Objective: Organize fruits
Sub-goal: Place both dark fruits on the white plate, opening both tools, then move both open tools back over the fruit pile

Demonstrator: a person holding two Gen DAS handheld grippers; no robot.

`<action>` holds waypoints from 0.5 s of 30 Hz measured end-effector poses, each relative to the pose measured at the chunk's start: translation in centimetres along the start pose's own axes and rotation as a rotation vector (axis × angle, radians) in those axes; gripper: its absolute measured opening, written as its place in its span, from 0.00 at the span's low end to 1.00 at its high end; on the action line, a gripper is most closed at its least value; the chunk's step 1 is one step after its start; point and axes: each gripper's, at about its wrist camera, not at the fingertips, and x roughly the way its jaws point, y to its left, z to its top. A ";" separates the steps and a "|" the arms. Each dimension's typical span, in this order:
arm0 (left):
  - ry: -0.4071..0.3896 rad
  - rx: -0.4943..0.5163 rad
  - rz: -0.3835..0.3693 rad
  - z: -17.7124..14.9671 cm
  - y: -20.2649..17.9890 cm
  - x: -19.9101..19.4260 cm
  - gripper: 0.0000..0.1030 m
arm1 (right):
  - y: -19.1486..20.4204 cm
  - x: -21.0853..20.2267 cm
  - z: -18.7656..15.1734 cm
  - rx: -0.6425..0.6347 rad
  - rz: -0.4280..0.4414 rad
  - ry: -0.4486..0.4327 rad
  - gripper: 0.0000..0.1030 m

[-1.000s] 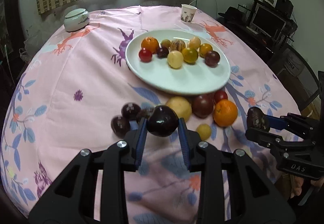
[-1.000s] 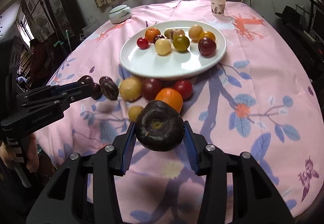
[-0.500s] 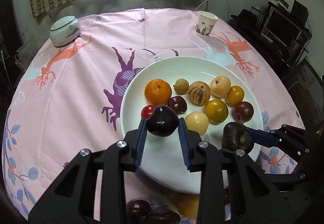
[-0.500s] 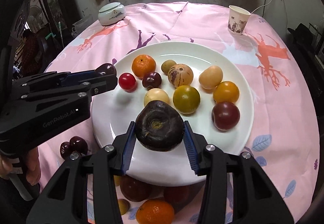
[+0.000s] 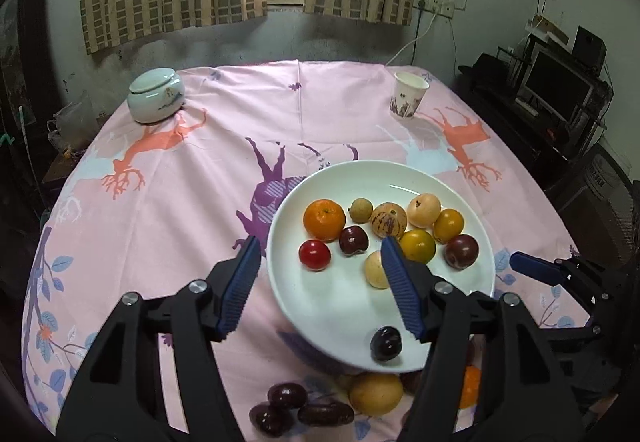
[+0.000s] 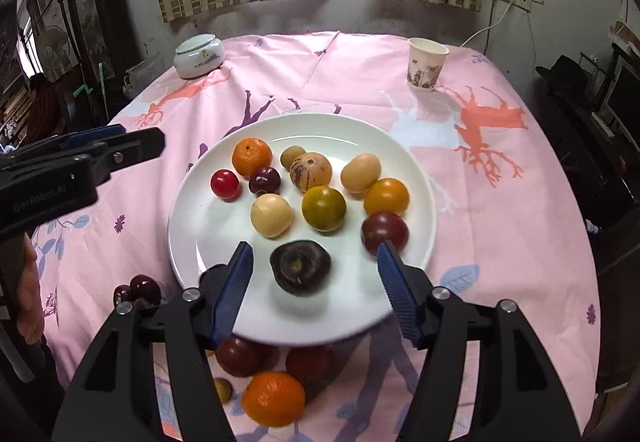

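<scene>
White plate (image 6: 416, 178) mid-table on pink printed tablecloth (image 6: 500, 202), loaded with fruit across its far half: orange mandarin (image 6: 252, 157), red cherry tomato (image 6: 225, 184), dark cherry (image 6: 264, 181), pale yellow round fruit (image 6: 271, 215), green-orange citrus (image 6: 323, 208), striped pepino-like fruit (image 6: 311, 170), small tan longan (image 6: 293, 157), tan oval fruit (image 6: 360, 173), orange tomato (image 6: 386, 197), dark red plum (image 6: 385, 232) hard against right rim. Near half mostly bare white. Dark purple fruit with round stem scar (image 6: 300, 267) lying on near part of plate, directly between right-claw fingers, touching neither. Small dark cherry (image 5: 385, 343) sitting at near rim in left view, just beside left claw's right finger, not gripped.

Right gripper (image 6: 314, 284) spread wide, empty, low over near rim. Left gripper (image 5: 324, 284) spread wide, empty, left finger out over cloth beyond plate's left edge, right finger over plate.

Off-plate fruit crowded against near rim: dark tomato (image 6: 240, 356), red tomato (image 6: 309, 362), mandarin on cloth (image 6: 273, 398), yellow fruit (image 5: 376, 394), cherry cluster (image 5: 286, 408). Free cloth left and right of plate and behind it.

Far edge: lidded ceramic jar (image 6: 199, 55) left, paper cup (image 6: 427, 65) right, both well apart from plate.
</scene>
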 end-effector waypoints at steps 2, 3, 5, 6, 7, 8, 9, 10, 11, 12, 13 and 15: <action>-0.033 -0.005 0.007 -1.4 0.2 -2.3 0.71 | -1.0 -1.7 -1.4 0.036 0.005 -0.010 0.63; -0.045 -0.006 0.011 -2.1 0.3 -3.2 0.73 | -1.5 -2.4 -2.3 0.060 0.013 -0.014 0.63; -0.064 -0.011 0.027 -4.1 0.6 -4.8 0.75 | -2.1 -3.6 -4.3 0.101 0.031 -0.014 0.63; -0.066 -0.016 0.035 -5.2 0.8 -5.4 0.75 | -2.3 -4.0 -5.4 0.118 0.040 -0.011 0.63; -0.064 -0.023 0.043 -6.2 1.1 -5.8 0.76 | -2.2 -4.4 -6.2 0.127 0.042 -0.006 0.63; -0.059 -0.033 0.050 -7.2 1.6 -6.1 0.77 | -2.2 -4.6 -7.0 0.133 0.042 0.001 0.63; -0.049 -0.044 0.057 -8.1 2.1 -6.3 0.77 | -2.0 -4.8 -7.9 0.135 0.041 0.012 0.63; -0.037 -0.056 0.064 -8.9 2.6 -6.4 0.77 | -1.8 -4.9 -8.6 0.137 0.044 0.024 0.64; -0.022 -0.067 0.070 -9.7 3.1 -6.4 0.77 | -1.5 -4.9 -9.1 0.138 0.048 0.034 0.64; -0.007 -0.076 0.076 -10.4 3.6 -6.3 0.77 | -1.3 -4.9 -9.6 0.137 0.053 0.044 0.64; 0.006 -0.086 0.084 -11.0 4.1 -6.3 0.77 | -0.9 -4.9 -10.0 0.134 0.058 0.050 0.64; 0.028 -0.109 0.099 -12.1 5.0 -6.1 0.77 | -0.2 -4.5 -10.4 0.123 0.072 0.061 0.64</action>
